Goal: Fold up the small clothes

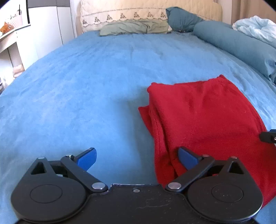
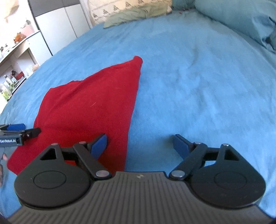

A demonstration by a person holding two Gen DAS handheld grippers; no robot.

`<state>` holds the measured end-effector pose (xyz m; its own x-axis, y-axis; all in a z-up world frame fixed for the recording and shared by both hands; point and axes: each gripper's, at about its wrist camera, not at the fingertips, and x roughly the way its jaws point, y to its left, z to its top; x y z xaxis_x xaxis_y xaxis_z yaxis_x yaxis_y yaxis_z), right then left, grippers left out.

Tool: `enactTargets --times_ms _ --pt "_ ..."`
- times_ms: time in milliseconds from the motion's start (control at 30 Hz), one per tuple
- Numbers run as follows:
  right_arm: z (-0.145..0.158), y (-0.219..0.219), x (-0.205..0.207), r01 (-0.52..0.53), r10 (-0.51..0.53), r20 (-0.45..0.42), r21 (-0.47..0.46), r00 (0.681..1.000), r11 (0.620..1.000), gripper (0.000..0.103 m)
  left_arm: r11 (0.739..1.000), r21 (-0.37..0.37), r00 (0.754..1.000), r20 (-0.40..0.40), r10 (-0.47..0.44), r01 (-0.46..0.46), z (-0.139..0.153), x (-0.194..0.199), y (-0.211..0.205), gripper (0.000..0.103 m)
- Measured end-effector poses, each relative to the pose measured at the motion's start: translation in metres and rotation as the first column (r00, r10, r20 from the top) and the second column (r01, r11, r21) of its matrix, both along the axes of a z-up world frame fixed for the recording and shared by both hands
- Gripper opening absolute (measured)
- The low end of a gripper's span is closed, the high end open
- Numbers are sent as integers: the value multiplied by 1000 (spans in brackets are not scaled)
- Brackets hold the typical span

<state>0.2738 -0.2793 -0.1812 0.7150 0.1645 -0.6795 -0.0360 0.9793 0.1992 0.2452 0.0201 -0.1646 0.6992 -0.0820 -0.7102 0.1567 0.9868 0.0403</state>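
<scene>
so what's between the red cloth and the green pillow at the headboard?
Nothing: only bare blue bedspread between the red cloth and the green pillow, shown in the left wrist view.

I count one red garment [image 1: 203,110], folded and lying on one bed [image 1: 86,86] under a single blue cover. I hold two tools: my left tool [image 1: 137,158] and my right tool [image 2: 139,144]. Each has two blue fingers, so four fingers in all, and both pairs stand wide apart with nothing between them. At the head of the bed I make out one cream embroidered pillow [image 1: 138,12], one flat green pillow [image 1: 134,27], one dark teal pillow [image 1: 181,19] and one long teal bolster [image 1: 232,43]. One pale blue bundle of cloth [image 1: 257,25] sits in the far right corner.
</scene>
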Motion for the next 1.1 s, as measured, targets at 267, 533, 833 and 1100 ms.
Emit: enactTargets --times_ms 267,533,833,1100 --pt "73 25 -26 2 3 90 -57 996 998 103 1000 12 999 38 16 -17 54 -21 -3 102" --pt "184 57 -124 119 -102 136 -120 985 986 103 998 -5 993 96 64 -64 169 -114 -8 103" --pt "211 70 -226 162 -149 82 -189 985 969 103 994 19 989 102 106 -108 192 -210 -5 103" --pt "191 81 -270 149 -146 28 -233 989 961 103 997 17 996 57 69 -70 177 -250 -8 103"
